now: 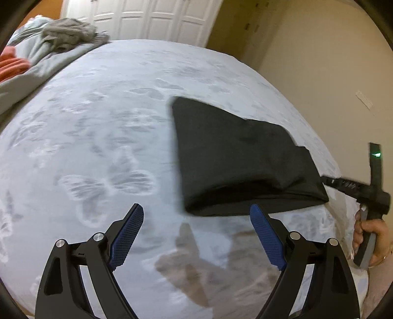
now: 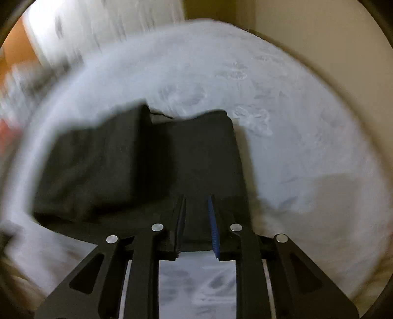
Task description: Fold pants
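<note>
So the black pants [image 1: 235, 157] are folded into a thick bundle on the bed [image 1: 98, 122], sitting right of centre in the left wrist view. The bedspread is that pale blue-grey one with butterfly prints all over it.

Left tool [image 1: 196, 235] is at the bottom of its own frame with the blue pads spread wide apart and nothing between them, just bare bedspread and its own shadow. The near edge of the pants is just past its right finger.

Right tool [image 2: 196, 220] is more interesting. In its own view, which is pretty blurry, the fingers stand close together with a narrow gap and the dark cloth of the pants runs right between them, so it looks clamped on the near edge of the fabric. From the left wrist view you can see it at the right edge of the frame, the person's hand [image 1: 368, 243] wrapped round the handle, the tool's front end disappearing under the right corner of the pants, which is lifted a little there.

Upper left of the left view: a heap of grey clothes [image 1: 71, 34] with something orange [image 1: 12, 66] beside it, and white panelled doors [image 1: 147, 17] behind the bed.
</note>
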Motion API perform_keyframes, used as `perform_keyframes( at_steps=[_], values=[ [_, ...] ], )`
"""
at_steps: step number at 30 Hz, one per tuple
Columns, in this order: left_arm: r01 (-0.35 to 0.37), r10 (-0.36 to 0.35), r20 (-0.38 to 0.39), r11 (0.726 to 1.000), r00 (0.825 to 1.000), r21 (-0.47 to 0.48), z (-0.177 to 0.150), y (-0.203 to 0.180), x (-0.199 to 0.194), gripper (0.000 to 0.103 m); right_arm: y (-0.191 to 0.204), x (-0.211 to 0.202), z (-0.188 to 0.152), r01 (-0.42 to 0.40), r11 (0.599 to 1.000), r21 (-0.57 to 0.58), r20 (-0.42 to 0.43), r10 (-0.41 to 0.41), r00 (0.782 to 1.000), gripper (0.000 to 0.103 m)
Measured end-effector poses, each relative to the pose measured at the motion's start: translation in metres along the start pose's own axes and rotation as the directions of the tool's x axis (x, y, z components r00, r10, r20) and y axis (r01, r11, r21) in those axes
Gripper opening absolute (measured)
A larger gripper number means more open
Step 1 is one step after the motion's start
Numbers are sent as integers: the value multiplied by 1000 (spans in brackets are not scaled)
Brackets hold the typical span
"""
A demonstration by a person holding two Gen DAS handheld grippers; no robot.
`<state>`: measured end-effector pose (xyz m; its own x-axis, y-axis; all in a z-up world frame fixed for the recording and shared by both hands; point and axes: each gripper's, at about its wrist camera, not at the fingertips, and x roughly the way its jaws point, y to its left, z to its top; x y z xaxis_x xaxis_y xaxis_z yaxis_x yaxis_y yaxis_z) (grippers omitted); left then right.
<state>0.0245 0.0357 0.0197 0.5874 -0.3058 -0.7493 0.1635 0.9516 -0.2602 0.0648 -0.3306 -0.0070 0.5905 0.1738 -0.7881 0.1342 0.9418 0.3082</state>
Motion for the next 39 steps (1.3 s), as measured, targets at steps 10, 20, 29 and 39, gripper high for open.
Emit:
perform_keyframes(
  at_steps=[10,20,29,39],
  values=[
    [59,-60,9,997,998,46,10,-46,35,86,50,77,22,-236,972,-7,-174,232,957,63],
    [-28,28,1,987,1000,156,4,-57,51,86,79,73,16,-183,974,-130,-89,172,981,21],
    [-21,21,7,987,1000,162,2,-60,47,86,64,5,5,-33,971,-236,83,54,995,19],
    [-64,62,16,982,998,177,-5,-64,45,86,40,43,3,-25,996,-81,-61,20,998,33]
  ],
)
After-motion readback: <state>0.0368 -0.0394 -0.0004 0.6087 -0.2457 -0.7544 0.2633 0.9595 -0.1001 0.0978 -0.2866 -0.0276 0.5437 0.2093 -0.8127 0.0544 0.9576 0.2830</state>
